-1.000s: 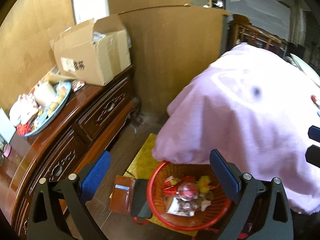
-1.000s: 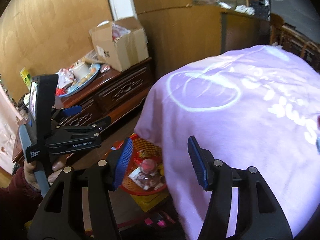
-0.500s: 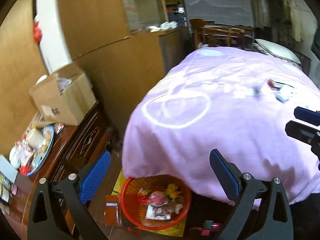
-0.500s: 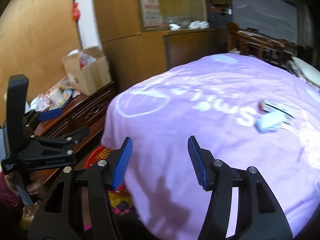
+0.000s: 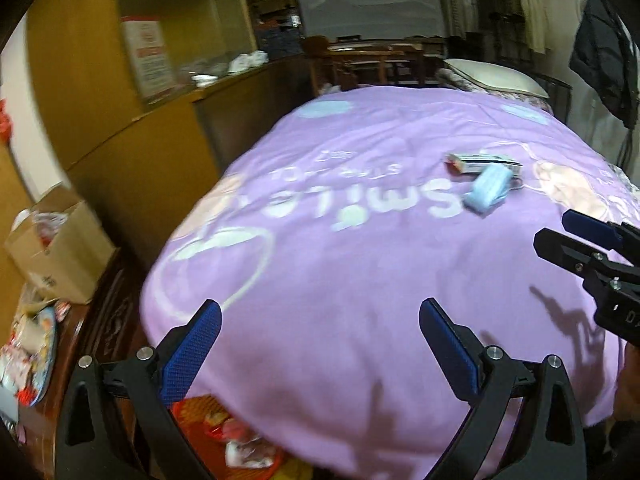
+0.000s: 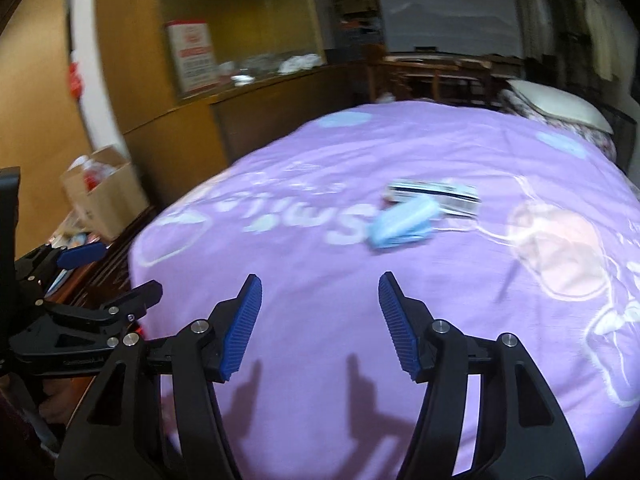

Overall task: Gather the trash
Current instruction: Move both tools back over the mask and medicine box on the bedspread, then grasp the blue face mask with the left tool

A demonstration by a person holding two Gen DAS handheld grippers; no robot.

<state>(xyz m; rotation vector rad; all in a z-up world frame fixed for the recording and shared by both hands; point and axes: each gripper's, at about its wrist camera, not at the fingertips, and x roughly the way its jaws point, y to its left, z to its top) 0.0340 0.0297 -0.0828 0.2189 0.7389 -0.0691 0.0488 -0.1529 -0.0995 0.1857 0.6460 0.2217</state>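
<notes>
A crumpled light blue face mask [image 5: 489, 188] [image 6: 404, 221] lies on the purple bed cover [image 5: 360, 264] [image 6: 360, 264], touching a flat white and dark carton [image 5: 482, 162] [image 6: 436, 196] just beyond it. My left gripper [image 5: 320, 320] hangs open over the near edge of the bed with nothing between its fingers. My right gripper [image 6: 320, 300] hovers short of the mask, its jaws opening and empty; it also shows at the right edge of the left wrist view [image 5: 576, 236]. A red trash basket [image 5: 224, 436] with wrappers peeks out below the bed edge.
Left of the bed stands a dark wooden dresser [image 5: 104, 320] bearing a cardboard box [image 5: 56, 248] [image 6: 100, 196] and a cluttered plate [image 5: 32, 352]. A brown partition [image 5: 132, 184] runs behind it. A pillow [image 5: 492, 76] lies at the bed's far end; chairs stand beyond.
Both grippers have swung from the red basket on the floor up and right over the bed. The mask and carton have come into view. The right jaws stand slightly wider.
</notes>
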